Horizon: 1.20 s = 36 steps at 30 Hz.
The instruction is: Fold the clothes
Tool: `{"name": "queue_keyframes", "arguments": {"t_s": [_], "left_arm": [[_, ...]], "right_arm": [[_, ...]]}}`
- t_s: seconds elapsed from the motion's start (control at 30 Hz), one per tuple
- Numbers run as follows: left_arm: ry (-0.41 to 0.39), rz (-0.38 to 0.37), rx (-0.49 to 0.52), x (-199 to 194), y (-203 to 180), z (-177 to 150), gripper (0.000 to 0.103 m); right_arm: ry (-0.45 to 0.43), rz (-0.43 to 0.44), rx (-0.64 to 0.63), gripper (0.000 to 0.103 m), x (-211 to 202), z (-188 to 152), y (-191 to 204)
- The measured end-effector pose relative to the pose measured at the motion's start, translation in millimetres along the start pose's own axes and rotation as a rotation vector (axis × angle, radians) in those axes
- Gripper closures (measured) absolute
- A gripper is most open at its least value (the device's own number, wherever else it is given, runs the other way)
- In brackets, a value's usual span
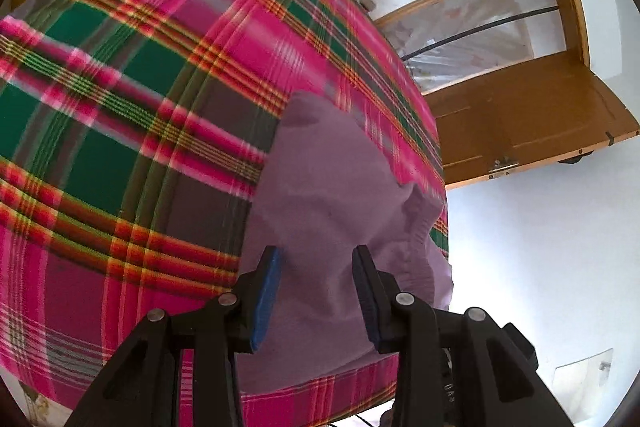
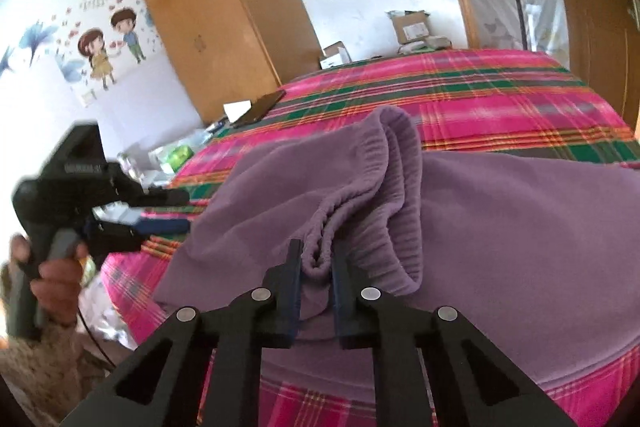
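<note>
We are only beginning the fold: our right gripper (image 2: 316, 267) is pinching the ribbed cuff of the soft purple fleece garment (image 2: 480, 227) lying rumpled at lower centre on the pink-and-green plaid bedspread (image 2: 460, 95), while our left gripper (image 1: 318, 287) is hovering open-fingered above its smoother part.

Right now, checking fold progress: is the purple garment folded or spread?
Neither neatly: the purple garment lies bunched on the bed, its ribbed waistband humped up, with the right gripper pinching a fold.
</note>
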<state>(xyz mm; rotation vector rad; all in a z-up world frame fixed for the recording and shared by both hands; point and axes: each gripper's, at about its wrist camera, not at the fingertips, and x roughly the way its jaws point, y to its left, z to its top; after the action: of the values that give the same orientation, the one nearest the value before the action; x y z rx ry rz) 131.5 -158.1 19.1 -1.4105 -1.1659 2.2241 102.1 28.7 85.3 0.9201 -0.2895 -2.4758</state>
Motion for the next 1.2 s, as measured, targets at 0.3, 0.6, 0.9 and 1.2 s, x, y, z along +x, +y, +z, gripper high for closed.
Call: {"name": "queue_keyframes", "arguments": {"t_s": [0.3,0.6,0.9,1.2], "left_arm": [[0.024,-0.009,-0.007,16,8,2,0.066],[0.013,-0.011,-0.004,14,11,3,0.066],[0.018,-0.015,0.007,13,11,-2,0.066],[0.026,-0.023,0.004,14,14,-1,0.065]], "right_arm": [[-0.042,0.017,0.121,0.093,-28,0,-15],[-0.014,-0.09,0.099,0.069,-21,-3,-19],[0.054,-0.018,0.161,0.049,5,18,-45],[0.133,0.09,0.25,0.048,36,18,-57]]}}
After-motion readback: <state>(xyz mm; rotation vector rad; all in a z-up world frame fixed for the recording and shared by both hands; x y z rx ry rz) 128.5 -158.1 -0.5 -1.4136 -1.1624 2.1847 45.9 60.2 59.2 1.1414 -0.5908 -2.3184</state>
